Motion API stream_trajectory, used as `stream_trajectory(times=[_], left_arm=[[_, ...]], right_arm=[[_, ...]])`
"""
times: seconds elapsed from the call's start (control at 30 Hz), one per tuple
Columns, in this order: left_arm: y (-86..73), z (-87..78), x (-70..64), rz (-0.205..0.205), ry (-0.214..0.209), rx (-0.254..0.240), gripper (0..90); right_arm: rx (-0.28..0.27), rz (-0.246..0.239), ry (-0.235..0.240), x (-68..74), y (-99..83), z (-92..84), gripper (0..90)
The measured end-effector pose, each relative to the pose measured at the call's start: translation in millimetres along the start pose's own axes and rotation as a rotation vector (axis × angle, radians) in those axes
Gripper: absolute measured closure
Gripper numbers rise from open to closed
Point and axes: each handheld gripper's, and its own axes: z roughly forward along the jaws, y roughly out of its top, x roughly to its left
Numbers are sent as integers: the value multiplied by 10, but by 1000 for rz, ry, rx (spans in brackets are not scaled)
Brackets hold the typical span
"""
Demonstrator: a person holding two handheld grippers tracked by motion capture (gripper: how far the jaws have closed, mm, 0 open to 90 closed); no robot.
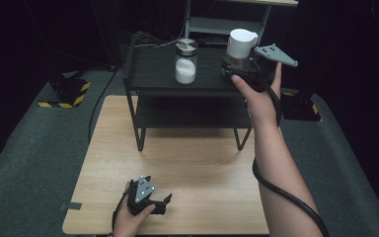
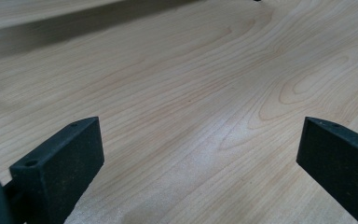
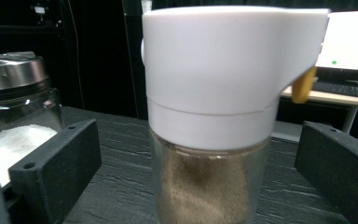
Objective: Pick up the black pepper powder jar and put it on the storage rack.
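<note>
Between the spread jaws of the right claw [image 3: 200, 186], untouched by either pad, a white-capped dispenser [image 3: 214, 116] is seen standing upright, its long axis vertical and its yellow spout [image 3: 304, 86] turned to the right. It is set on the black shelf [image 1: 153, 69], with a steel-lidded jar [image 1: 186, 61] of white grains just left of the claw. The left claw [image 2: 200, 154] is held released over the bare counter [image 2: 191, 79].

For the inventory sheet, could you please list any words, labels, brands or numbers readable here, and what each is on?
None can be read: the white-capped dispenser, the steel-lidded jar, the black shelf and the wooden table all bear no lettering.
Screen behind the dispenser: only small green dots, too blurred to read.
</note>
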Motion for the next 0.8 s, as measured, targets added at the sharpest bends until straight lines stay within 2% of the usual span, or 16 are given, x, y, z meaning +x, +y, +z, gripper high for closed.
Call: stream_trajectory(times=[0.33,0.8], left_arm=[[1,1,-13,7,4,0,8],[-3,10,-36,5,7,-4,8]], right_arm=[[-34,-14,33,-15,-103,-249,2],[-56,-50,86,-50,-421,-673,1]])
